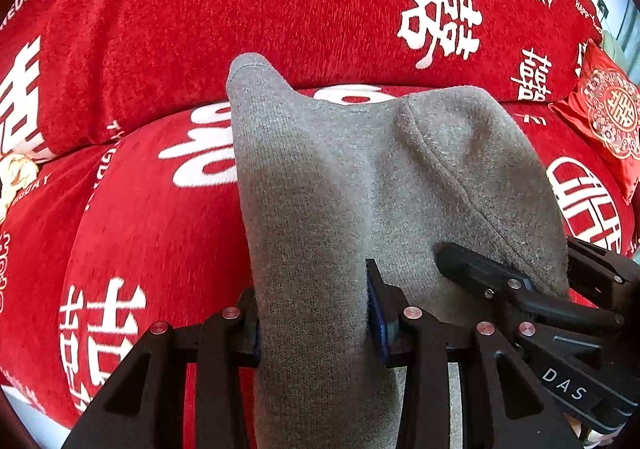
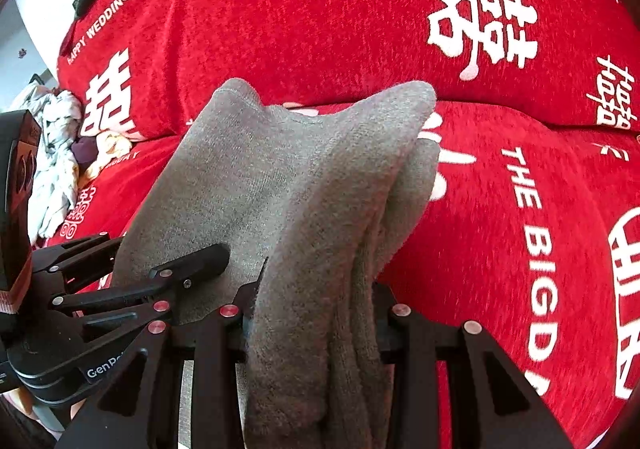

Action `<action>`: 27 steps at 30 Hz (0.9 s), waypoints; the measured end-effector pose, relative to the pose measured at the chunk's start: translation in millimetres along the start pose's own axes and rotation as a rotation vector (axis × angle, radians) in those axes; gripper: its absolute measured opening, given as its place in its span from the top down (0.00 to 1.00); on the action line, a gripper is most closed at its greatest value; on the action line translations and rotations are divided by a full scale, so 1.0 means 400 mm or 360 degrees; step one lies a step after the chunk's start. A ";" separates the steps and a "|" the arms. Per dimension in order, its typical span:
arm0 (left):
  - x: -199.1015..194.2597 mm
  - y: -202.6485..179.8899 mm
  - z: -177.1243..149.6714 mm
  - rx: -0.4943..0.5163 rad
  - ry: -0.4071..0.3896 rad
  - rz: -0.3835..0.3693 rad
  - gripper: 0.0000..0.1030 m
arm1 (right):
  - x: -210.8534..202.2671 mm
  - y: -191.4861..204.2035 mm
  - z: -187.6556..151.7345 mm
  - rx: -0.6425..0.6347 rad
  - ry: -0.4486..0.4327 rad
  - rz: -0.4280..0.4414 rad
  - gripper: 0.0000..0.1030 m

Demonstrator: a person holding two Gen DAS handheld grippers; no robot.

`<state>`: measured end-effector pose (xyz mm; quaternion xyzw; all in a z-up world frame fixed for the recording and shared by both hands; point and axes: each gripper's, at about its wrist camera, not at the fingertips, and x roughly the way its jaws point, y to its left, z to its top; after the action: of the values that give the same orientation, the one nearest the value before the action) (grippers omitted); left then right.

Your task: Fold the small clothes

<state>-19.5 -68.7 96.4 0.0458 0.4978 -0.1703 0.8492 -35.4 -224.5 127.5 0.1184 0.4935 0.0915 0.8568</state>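
A small grey knit garment (image 1: 360, 177) hangs lifted over the red sofa seat, doubled into thick layers. In the left wrist view my left gripper (image 1: 316, 323) is shut on one bunched end of it, the cloth filling the gap between the blue-padded fingers (image 1: 376, 313). Close beside it at the right, my right gripper (image 1: 528, 269) pinches the other end. The right wrist view shows the right gripper (image 2: 314, 313) shut on several folded layers of the grey garment (image 2: 280, 177), with the left gripper (image 2: 156, 255) close on its left. The far edge of the garment droops toward the sofa back.
The red sofa cover (image 1: 160, 229) with white characters and lettering fills both views. A red embroidered cushion (image 1: 608, 117) leans at the right. A heap of light and dark clothes (image 2: 56, 153) lies at the sofa's left end.
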 end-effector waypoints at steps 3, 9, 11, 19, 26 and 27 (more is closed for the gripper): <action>-0.014 0.003 -0.034 -0.0002 0.0004 0.0012 0.61 | -0.009 0.013 -0.030 -0.0003 0.0006 0.0017 0.62; -0.036 0.011 -0.094 -0.0007 0.0009 0.0022 0.61 | -0.023 0.032 -0.087 0.0000 0.0010 0.0044 0.62; -0.038 0.012 -0.111 -0.0009 0.0014 0.0026 0.61 | -0.024 0.036 -0.103 0.0004 0.0012 0.0049 0.62; -0.025 0.019 -0.175 -0.0023 0.0037 0.0025 0.61 | -0.005 0.036 -0.163 0.0013 0.0035 0.0091 0.62; -0.015 0.056 -0.213 -0.0066 0.0005 -0.0031 0.45 | 0.013 -0.010 -0.187 0.0085 0.0032 0.0199 0.54; -0.019 0.066 -0.217 -0.0077 -0.0007 -0.0023 0.38 | 0.014 -0.029 -0.191 0.0131 0.0036 0.0223 0.49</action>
<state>-86.1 -20.7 57.3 0.0213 0.5002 -0.1643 0.8499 -98.4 -225.5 82.6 0.1868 0.4970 0.1321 0.8370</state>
